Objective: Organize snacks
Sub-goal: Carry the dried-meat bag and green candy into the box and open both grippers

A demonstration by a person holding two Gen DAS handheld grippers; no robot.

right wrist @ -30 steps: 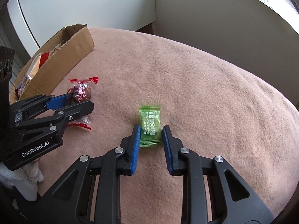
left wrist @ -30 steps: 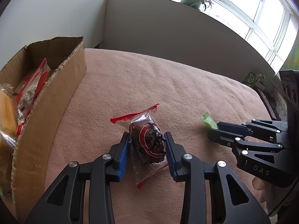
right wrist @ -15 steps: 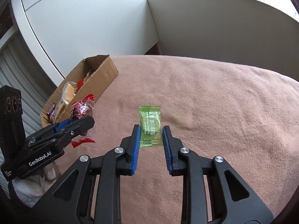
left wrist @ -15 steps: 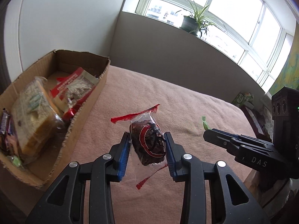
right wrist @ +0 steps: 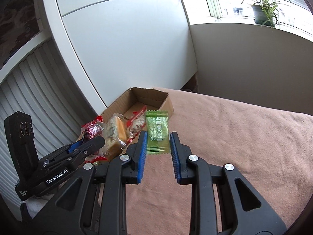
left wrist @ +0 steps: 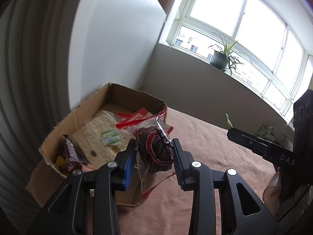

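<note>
Pinching the chocolate cake (left wrist: pixel 154 148) in my left gripper (left wrist: pixel 154 156) and the green candy (right wrist: pixel 157 132) in my right gripper (right wrist: pixel 158 146), I centre each over the cardboard box (left wrist: pixel 135 95) before unclamping.

One box (left wrist: pixel 137 98), two held snacks (left wrist: pixel 154 148)

bright daylight through a wide window (left wrist: pixel 234 25), potted plant (left wrist: pixel 221 58) on the sill (spidery leaves), white wall (right wrist: pixel 127 49), pink blanket (right wrist: pixel 234 137).

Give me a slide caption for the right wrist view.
Right hand-held gripper carries a green candy packet toward the cardboard box of snacks on the pink blanket.
</note>
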